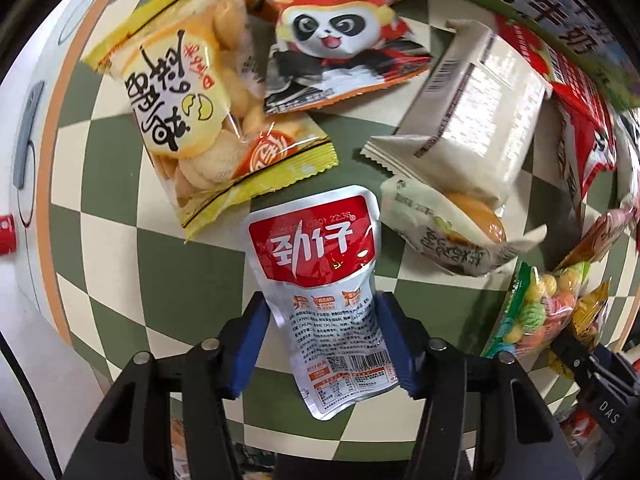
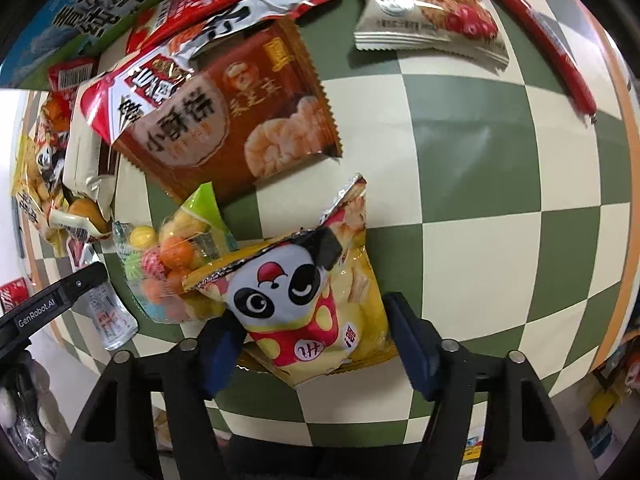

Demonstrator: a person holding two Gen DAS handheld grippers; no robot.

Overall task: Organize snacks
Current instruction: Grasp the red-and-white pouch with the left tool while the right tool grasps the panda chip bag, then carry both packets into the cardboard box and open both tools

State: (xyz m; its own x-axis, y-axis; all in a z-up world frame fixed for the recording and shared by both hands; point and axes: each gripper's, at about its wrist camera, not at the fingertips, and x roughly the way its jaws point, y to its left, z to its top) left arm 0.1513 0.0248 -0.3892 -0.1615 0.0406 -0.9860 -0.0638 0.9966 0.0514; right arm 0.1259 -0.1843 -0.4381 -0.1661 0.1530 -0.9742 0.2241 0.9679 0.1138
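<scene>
A silver pouch with a red label (image 1: 316,248) lies on the green-and-cream checkered table (image 1: 120,240). My left gripper (image 1: 325,340) points down over its lower half, and both blue pads (image 1: 256,340) touch the pouch's side edges, shut on it. In the right wrist view a crumpled yellow packet with a panda face (image 2: 304,292) sits between the blue pads (image 2: 408,344) of my right gripper (image 2: 314,348), which meet its two sides. A bag of coloured candy balls (image 2: 172,268) rests against that packet's left side.
Around the pouch lie a yellow biscuit bag (image 1: 188,96), a red panda bag (image 1: 332,28), a beige packet (image 1: 472,120) and a bun packet (image 1: 452,224). A brown snack bag (image 2: 240,120), an oat cookie packet (image 2: 428,12) and a red sausage (image 2: 552,48) lie farther off.
</scene>
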